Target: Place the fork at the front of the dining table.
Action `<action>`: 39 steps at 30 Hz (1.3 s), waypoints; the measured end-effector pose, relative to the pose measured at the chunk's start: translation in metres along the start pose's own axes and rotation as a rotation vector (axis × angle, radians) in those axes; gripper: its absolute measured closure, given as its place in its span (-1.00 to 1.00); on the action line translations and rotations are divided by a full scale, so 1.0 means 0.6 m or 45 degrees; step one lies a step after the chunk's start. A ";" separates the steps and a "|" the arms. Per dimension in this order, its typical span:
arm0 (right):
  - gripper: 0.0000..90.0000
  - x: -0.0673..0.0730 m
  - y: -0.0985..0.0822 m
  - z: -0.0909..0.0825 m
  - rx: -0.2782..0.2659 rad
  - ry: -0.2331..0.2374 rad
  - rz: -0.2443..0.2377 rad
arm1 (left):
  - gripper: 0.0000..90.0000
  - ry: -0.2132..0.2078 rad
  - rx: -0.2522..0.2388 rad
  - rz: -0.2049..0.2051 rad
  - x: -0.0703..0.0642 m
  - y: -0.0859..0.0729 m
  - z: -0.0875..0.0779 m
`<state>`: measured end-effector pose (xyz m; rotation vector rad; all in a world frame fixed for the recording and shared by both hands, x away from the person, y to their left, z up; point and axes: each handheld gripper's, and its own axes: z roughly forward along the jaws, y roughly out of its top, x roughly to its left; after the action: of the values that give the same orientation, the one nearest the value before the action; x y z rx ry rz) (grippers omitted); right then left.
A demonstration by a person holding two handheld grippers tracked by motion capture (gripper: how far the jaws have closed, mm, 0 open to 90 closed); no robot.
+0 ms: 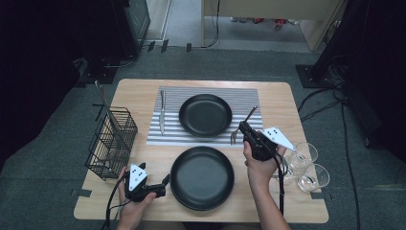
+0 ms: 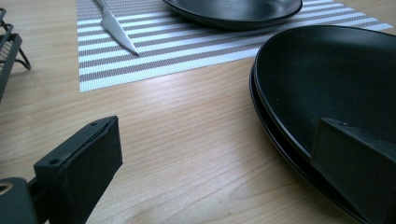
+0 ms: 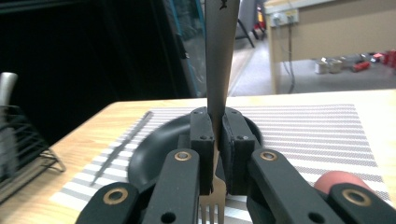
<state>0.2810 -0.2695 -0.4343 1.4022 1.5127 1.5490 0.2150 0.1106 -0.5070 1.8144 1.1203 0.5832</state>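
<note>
My right gripper is shut on a metal fork at the right edge of the striped placemat. In the right gripper view the pads clamp the fork, handle up and tines down, in front of the far black plate. That plate sits on the mat with a knife to its left. My left gripper rests low at the front left, open, with nothing between its jaws. One jaw reaches over the rim of the near black plate.
A black wire basket with a utensil in it stands at the table's left edge. Two clear glasses sit at the right edge behind my right hand. The near plate looks stacked on a second one.
</note>
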 end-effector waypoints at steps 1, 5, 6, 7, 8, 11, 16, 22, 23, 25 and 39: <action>0.89 -0.006 -0.003 0.007 0.008 -0.031 0.006 | -0.95 -0.001 -0.001 -0.002 0.000 0.000 0.000; 0.89 -0.015 -0.007 0.022 0.039 -0.080 -0.003 | -0.95 -0.005 0.002 0.006 -0.001 0.000 0.000; 0.89 -0.015 -0.007 0.022 0.039 -0.080 -0.003 | -0.95 -0.005 0.002 0.006 -0.001 0.000 0.000; 0.89 -0.018 -0.010 0.030 0.058 -0.113 -0.017 | -0.95 -0.008 0.001 0.006 -0.001 0.000 0.000; 0.89 -0.020 -0.012 0.033 0.066 -0.125 -0.023 | -0.95 -0.008 0.001 0.006 -0.001 0.000 0.000; 0.89 -0.022 -0.015 0.040 0.080 -0.154 -0.043 | -0.95 -0.011 0.001 0.003 0.000 0.000 0.000; 0.89 -0.027 -0.018 0.050 0.095 -0.200 -0.062 | -0.95 -0.015 0.000 0.007 0.000 0.000 0.000; 0.89 -0.032 -0.024 0.064 0.119 -0.237 -0.068 | -0.95 -0.027 0.005 0.006 0.001 0.000 0.000; 0.89 -0.034 -0.026 0.068 0.126 -0.260 -0.071 | -0.95 -0.027 0.004 0.006 0.000 0.000 0.000; 0.89 -0.034 -0.027 0.069 0.127 -0.271 -0.081 | -0.95 -0.027 0.004 0.006 0.000 0.000 -0.001; 0.89 -0.052 -0.032 0.094 0.170 -0.337 -0.072 | -0.95 -0.038 0.004 0.003 0.001 0.000 0.000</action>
<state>0.3366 -0.2732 -0.4716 1.5558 1.5001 1.1932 0.2151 0.1112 -0.5070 1.8220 1.0998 0.5544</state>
